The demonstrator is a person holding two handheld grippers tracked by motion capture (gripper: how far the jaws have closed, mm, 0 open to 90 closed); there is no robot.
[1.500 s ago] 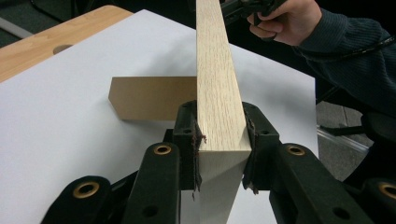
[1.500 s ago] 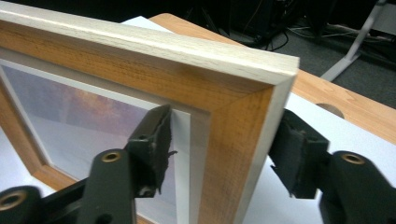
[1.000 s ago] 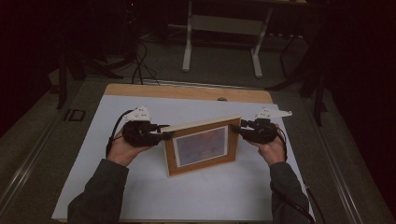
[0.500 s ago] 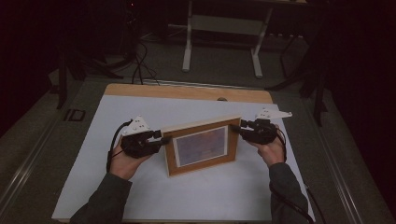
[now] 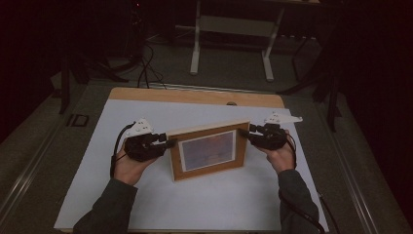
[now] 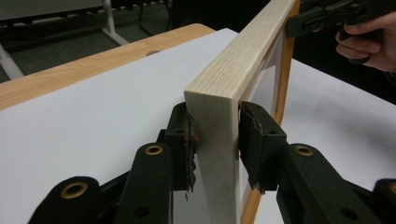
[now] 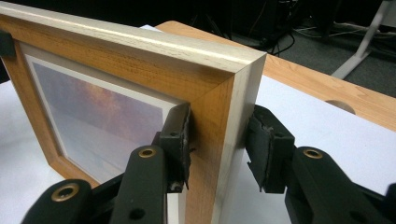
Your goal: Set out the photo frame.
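Observation:
A wooden picture frame (image 5: 207, 151) with a reddish print stands upright on the white table sheet (image 5: 195, 209), front face toward the person. My left gripper (image 5: 171, 143) clamps its left side edge. In the left gripper view both pads press the pale wood (image 6: 243, 60), with my left gripper (image 6: 215, 140) straddling the corner. My right gripper (image 5: 247, 132) holds the right side near the top. In the right gripper view one pad lies on the front face (image 7: 116, 60) and the other at the back, my right gripper (image 7: 219, 140) closed around the edge.
The wooden tabletop (image 5: 195, 96) shows beyond the white sheet, with a round cable hole (image 5: 231, 103). Behind the table stand the legs of a white desk (image 5: 195, 48), and cables (image 5: 146, 68) lie on the dark floor. Both forearms reach in from the bottom.
My left hand has slipped slightly nearer to the person along the frame's left edge. The frame and my right hand have stayed put.

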